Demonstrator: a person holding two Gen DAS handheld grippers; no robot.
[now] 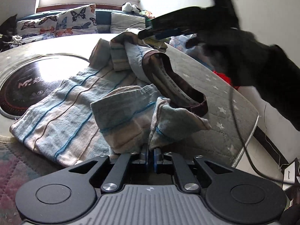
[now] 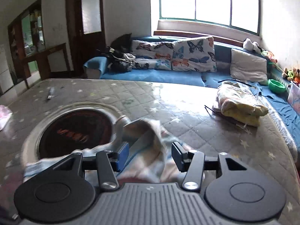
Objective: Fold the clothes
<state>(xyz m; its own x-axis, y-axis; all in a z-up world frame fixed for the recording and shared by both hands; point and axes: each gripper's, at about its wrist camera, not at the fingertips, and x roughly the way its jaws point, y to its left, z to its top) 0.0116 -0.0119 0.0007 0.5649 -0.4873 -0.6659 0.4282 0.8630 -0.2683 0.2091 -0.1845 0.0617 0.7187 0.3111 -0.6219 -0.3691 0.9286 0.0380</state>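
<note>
1. Two black two-finger grippers over one faded blue-and-beige striped cotton garment [image 1: 61, 116], spread on a grey quilted star-print table cover [image 1: 221, 101].
2. Left gripper [image 1: 151, 152]: blue-padded jaws pressed together, clamped on a bunched fold at the near edge of the garment.
3. Right gripper [image 2: 150, 154]: jaws well apart, nothing between the pads; blurred striped cloth [image 2: 150, 131] just beyond and below them.
4. Same right gripper [image 1: 150, 32] seen from the left wrist camera up at the far end of the garment, beside a lifted fold; whether touching it, cannot tell.
5. Brown-edged waistband [image 1: 180, 86] gaping open, standing up near the garment's middle.
6. Round dark glass hotplate inset [image 1: 28, 86] in the table, partly covered by the garment's left side.
7. Yellow crumpled bundle [image 2: 241, 103] well apart, near the far right table edge.
8. Butterfly-print cushions [image 2: 193, 56] on a blue sofa [image 2: 159, 76] under a window [image 2: 208, 1].
</note>
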